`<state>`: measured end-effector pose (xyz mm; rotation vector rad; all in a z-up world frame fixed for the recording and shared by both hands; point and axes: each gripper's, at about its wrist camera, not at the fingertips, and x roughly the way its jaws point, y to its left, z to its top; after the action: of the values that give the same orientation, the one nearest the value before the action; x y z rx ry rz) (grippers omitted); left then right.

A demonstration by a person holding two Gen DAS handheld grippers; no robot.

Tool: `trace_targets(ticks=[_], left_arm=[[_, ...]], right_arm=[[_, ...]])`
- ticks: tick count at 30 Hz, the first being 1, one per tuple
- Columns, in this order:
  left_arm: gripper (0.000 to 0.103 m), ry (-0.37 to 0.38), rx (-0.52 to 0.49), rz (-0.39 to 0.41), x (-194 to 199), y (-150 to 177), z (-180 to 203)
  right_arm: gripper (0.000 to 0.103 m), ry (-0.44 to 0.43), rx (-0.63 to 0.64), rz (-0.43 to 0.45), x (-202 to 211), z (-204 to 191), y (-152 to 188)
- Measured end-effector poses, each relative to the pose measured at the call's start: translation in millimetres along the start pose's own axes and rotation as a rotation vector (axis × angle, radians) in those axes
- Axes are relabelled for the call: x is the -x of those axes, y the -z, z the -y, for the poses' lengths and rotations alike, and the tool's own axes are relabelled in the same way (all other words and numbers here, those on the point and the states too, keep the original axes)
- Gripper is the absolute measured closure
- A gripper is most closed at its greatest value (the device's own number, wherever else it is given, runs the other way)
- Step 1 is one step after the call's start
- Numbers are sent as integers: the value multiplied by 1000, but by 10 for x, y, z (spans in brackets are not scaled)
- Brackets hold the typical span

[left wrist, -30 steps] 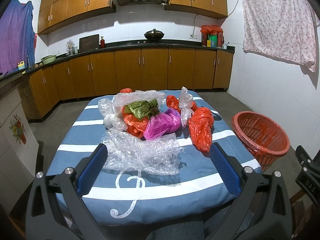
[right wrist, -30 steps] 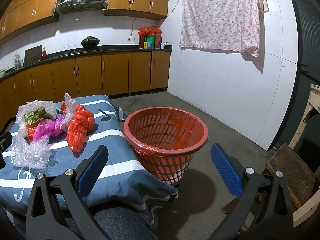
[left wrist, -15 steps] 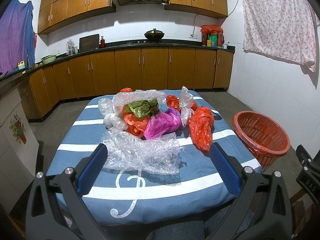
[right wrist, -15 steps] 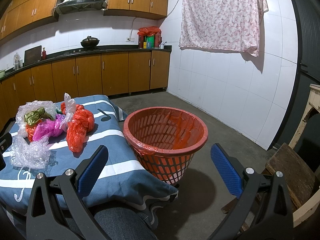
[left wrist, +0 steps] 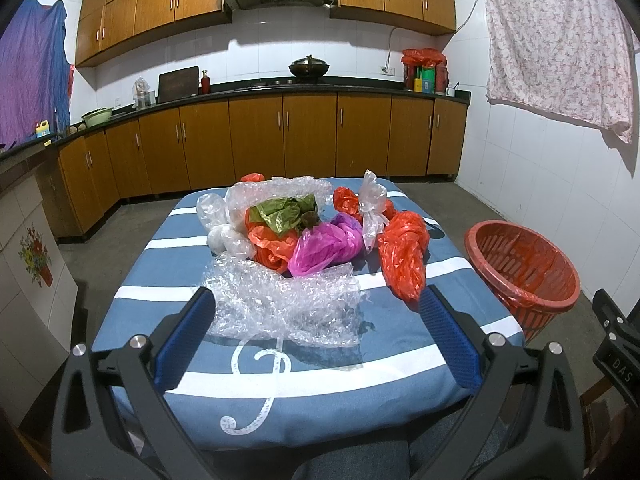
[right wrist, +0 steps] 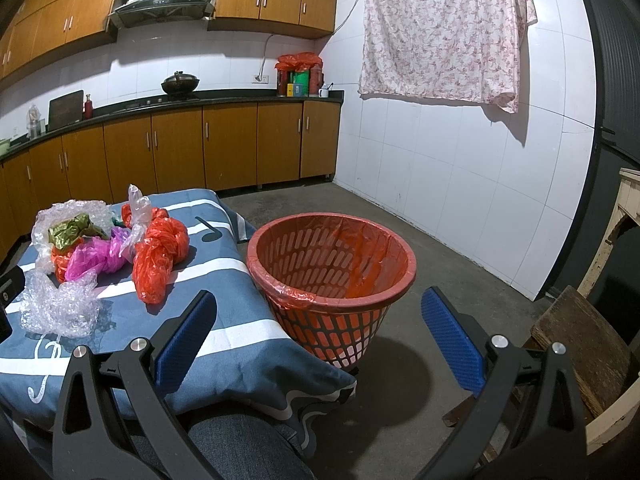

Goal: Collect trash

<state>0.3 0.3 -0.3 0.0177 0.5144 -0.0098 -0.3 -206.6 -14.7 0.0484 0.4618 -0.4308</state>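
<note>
Bare striped cloth runs along the table's (left wrist: pixel 280 392) near edge. Crumpled bubble wrap (left wrist: pixel 280 304) blocks the heaped bags (left wrist: pixel 320 236) behind it. Beside the table, the red basket's (right wrist: pixel 332 264) mouth stands unobstructed.

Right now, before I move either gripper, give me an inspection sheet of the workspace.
Surface: table under blue striped cloth.
Job's things: bubble wrap nearest; pink bag, orange bag, clear bags, green wrapper piled behind; red basket on floor beside table, lined, looks empty.
Clutter: nothing seen.
Grippers: left gripper open, facing bubble wrap; right gripper open, facing basket; both empty.
Cables: nothing seen near table.
Surroundings: kitchen cabinets, hanging floral cloth, wooden chair.
</note>
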Motion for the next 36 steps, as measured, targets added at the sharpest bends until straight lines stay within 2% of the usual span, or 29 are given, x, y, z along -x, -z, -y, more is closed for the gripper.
trace_targets(ticks=[6, 12, 17, 22, 26, 31, 36], left_arm=[[4, -7, 3, -3, -8, 60, -16], [4, -49, 31, -27, -154, 104, -179], [4, -99, 71, -64, -250, 172, -444], [4, -146, 97, -79, -321, 241, -669], [4, -151, 108, -85, -415, 240, -777], [4, -142, 128, -84, -535, 202, -874], [4, -127, 155, -91, -649, 182, -966]], right_arm=[[2, -4, 2, -1, -16, 0, -1], [2, -47, 8, -19, -122, -49, -49], [2, -139, 32, -59, -352, -291, -114], [4, -224, 78, -49, -537, -657, -227], [15, -304, 85, -106, -839, -940, -314], [16, -358, 74, -188, -1254, -1280, -357], [22, -381, 111, -235, -1481, -1535, -301]])
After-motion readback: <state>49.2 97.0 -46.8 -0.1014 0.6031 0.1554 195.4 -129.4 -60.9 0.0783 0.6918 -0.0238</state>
